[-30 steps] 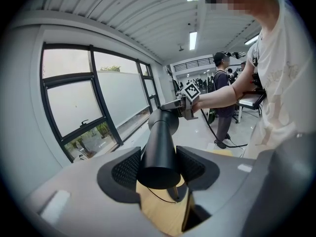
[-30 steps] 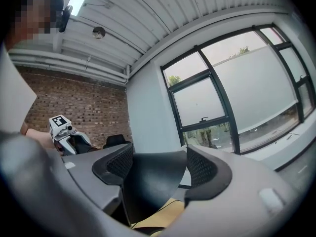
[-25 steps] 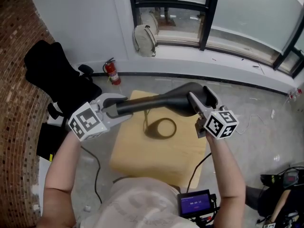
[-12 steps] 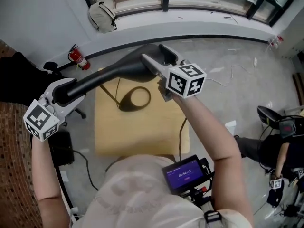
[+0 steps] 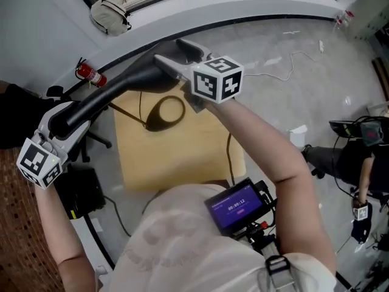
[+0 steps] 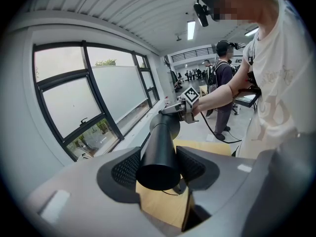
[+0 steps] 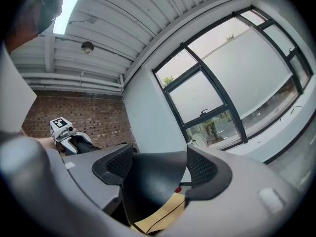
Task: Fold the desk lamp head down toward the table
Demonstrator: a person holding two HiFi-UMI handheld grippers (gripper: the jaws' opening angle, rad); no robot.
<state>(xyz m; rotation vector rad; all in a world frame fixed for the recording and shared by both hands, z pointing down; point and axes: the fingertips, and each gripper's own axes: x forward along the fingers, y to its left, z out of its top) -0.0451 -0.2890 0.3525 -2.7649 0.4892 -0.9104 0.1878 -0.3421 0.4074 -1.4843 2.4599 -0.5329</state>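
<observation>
- The left gripper (image 5: 62, 119) is clamped on the narrow end of the black desk lamp (image 5: 121, 85), a long tube that widens into a flared shade. In the left gripper view, both ribbed pads (image 6: 127, 168) press the tube (image 6: 160, 147).
- The right gripper (image 5: 169, 58) is closed on the wide flared head (image 5: 152, 72) at the far end of the tube. In the right gripper view, the dark shade (image 7: 148, 181) fills the gap between the jaws and touches both pads.
- The lamp tube is held in the air over the light wooden square table (image 5: 182, 157). It runs diagonally from the lower left to the upper middle of the head view.
- The lamp's black ring-shaped base (image 5: 164, 111) sits on the table top near its far edge, under the head end, with a thin stem rising from it.
- Versus a second ago, both grips are the same, with the same ends held and the jaws no wider.
- The head view has swung since then. The table and lamp now sit higher and further left in it, and the left gripper is at the left edge.
- The tube looked near level in the frame before and is now steeply slanted.
- A red fire extinguisher (image 5: 88, 73) and a pale backpack (image 5: 109, 14) stand by the wall.
- A small lit screen (image 5: 236, 205) is on the person's chest.
</observation>
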